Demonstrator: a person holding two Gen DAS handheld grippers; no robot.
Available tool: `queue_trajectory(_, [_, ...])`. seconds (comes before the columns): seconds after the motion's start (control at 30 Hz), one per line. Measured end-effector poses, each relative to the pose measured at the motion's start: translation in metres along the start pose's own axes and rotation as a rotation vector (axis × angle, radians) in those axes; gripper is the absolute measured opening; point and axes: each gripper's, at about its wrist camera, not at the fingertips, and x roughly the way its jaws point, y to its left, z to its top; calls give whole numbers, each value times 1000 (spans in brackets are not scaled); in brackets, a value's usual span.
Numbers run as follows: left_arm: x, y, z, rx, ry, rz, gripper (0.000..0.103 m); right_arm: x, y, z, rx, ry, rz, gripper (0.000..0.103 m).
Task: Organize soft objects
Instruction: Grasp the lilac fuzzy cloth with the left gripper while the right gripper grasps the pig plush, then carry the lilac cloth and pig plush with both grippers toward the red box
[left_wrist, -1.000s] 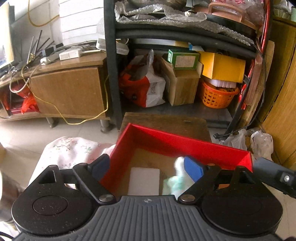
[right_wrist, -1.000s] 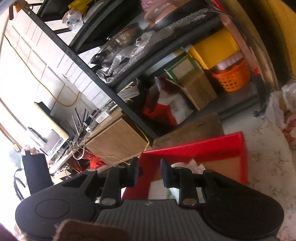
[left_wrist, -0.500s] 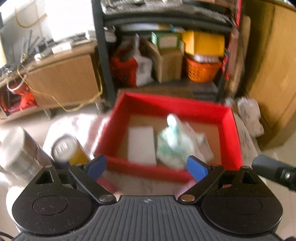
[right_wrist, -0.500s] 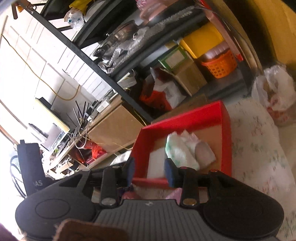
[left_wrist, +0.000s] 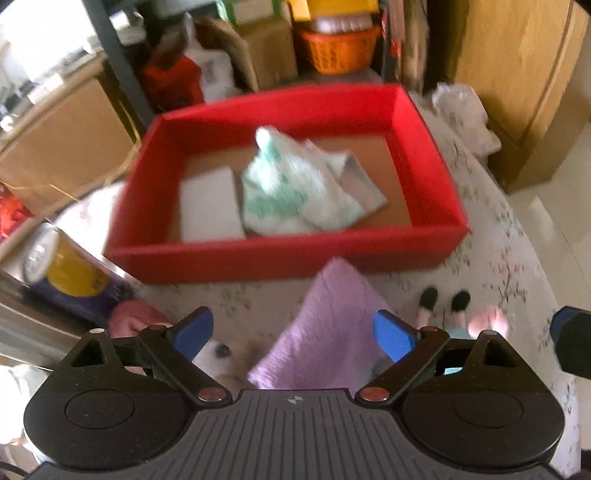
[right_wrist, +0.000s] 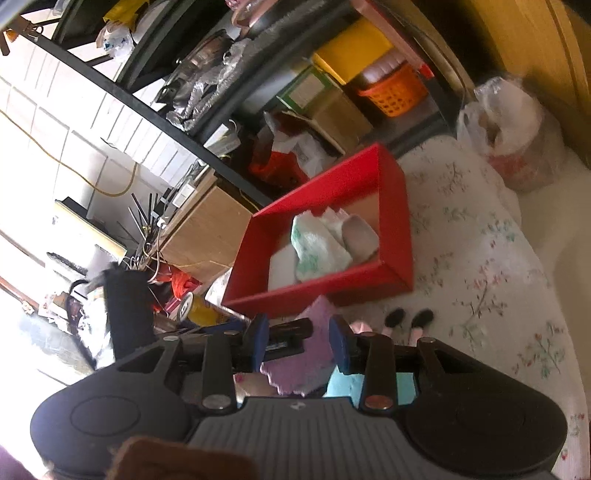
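Floral cloth covers the table (left_wrist: 491, 236). Nearest, the left gripper (left_wrist: 293, 334) hangs wide-jawed over the purple towel (left_wrist: 328, 328); it should settle lower and pinch one edge. The right gripper (right_wrist: 297, 343), jaws narrow and just eased apart, holds nothing. Beyond, the red box (left_wrist: 258, 260) has slid farther away.
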Motion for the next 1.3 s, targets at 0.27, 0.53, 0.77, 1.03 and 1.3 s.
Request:
queue_trajectory(0.27, [12,-4,-4,5,41,-21,90,-3,0,-11,4,23,9,9])
queue_trajectory(0.53, [22,-6,-3,-21,66,-53,70,0,-3,-18,11,48,-9,12])
queue_trajectory(0.77, [23,1,-4,-86,108,-84,17,3,-12,-19,28,69,-48,12])
queue_trajectory(1.03, [-21,21,-10,-189,33,-151,15,10,-6,-25,-12,124,-104,14])
queue_trajectory(1.3, [-40,31,-26,-220,18,-175,15,26,1,-39,-3,215,-139,32])
